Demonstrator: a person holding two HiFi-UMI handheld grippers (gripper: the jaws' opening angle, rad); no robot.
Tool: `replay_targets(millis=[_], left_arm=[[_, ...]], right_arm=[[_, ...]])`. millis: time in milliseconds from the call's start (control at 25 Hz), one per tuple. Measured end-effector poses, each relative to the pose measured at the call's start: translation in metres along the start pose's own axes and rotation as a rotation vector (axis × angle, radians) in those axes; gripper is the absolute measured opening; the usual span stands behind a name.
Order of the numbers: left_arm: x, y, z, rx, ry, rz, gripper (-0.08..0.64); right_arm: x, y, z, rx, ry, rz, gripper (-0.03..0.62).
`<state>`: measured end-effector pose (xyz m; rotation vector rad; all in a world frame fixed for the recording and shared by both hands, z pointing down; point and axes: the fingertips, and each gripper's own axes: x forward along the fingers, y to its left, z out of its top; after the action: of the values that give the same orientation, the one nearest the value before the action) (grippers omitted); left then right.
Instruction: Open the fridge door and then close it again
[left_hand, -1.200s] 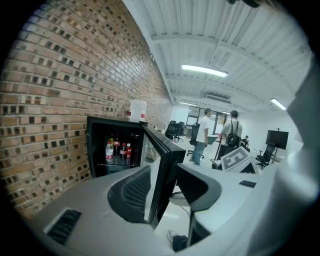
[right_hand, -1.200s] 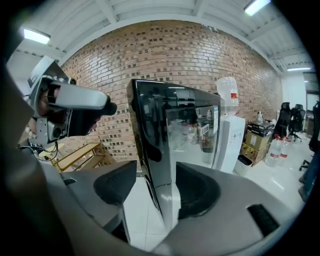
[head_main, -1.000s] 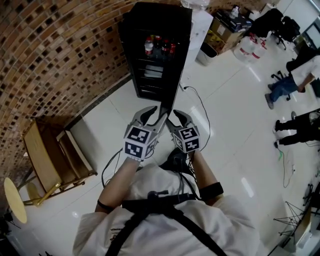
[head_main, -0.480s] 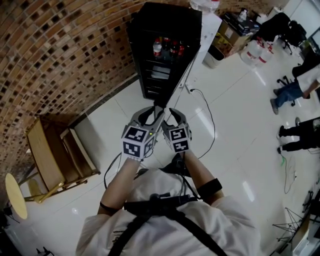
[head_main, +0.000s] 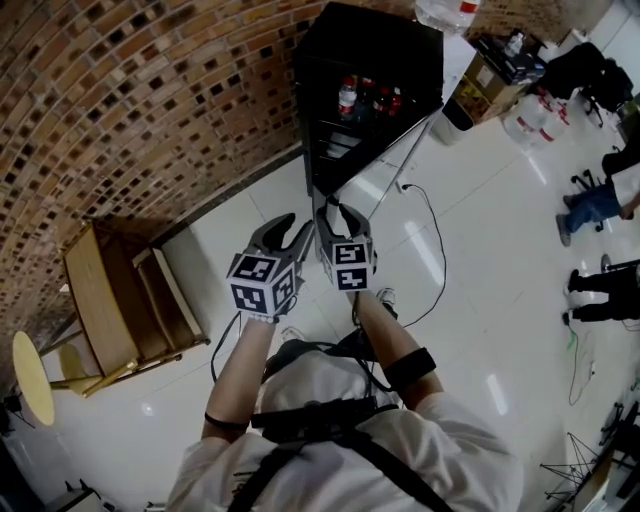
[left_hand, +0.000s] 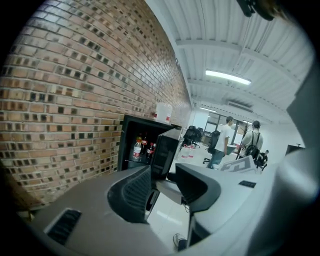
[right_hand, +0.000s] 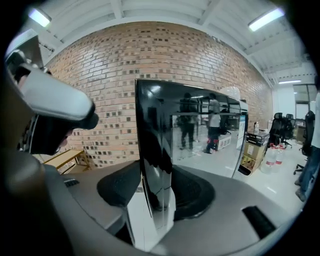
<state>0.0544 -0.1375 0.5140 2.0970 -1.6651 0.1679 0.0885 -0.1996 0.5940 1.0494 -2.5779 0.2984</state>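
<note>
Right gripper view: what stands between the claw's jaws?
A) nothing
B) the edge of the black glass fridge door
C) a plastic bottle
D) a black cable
B: the edge of the black glass fridge door stands inside the right claw, whose jaws have just been closing on it.

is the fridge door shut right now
No, the fridge door stands swung open away from the fridge, and bottles show on a shelf inside.
</note>
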Motion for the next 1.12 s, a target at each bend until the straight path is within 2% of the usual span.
replay_targets(millis=[160, 360, 560, 720, 920, 1120], left_arm=[[-0.017, 0.036, -0.011, -0.048, -0.005, 0.045, 0.15], [-0.038, 0.076, -0.024, -0.127, -0.026, 0.088, 0.135], [-0.053, 0.114, -0.03, -0.161, -0.05, 0.14, 0.116], [-0.059, 0.148, -0.03, -0.172, -0.08, 0.204, 0.089], [-0.064, 0.176, -0.028, -0.181, -0.094, 0.244, 0.08], [-0.05, 0.21, -0.027, -0.16, -0.065, 0.318, 0.006]], right_arm=[[0.032, 0.009, 0.011, 0.009, 0.004, -0.04, 0.218], [0.072, 0.016, 0.027, 0.041, 0.003, -0.131, 0.221], [0.113, 0.02, 0.042, 0.079, 0.004, -0.199, 0.221], [0.144, 0.021, 0.053, 0.091, -0.002, -0.241, 0.221], [0.179, 0.016, 0.067, 0.107, -0.009, -0.289, 0.221], [0.212, 0.005, 0.079, 0.138, -0.011, -0.337, 0.221]])
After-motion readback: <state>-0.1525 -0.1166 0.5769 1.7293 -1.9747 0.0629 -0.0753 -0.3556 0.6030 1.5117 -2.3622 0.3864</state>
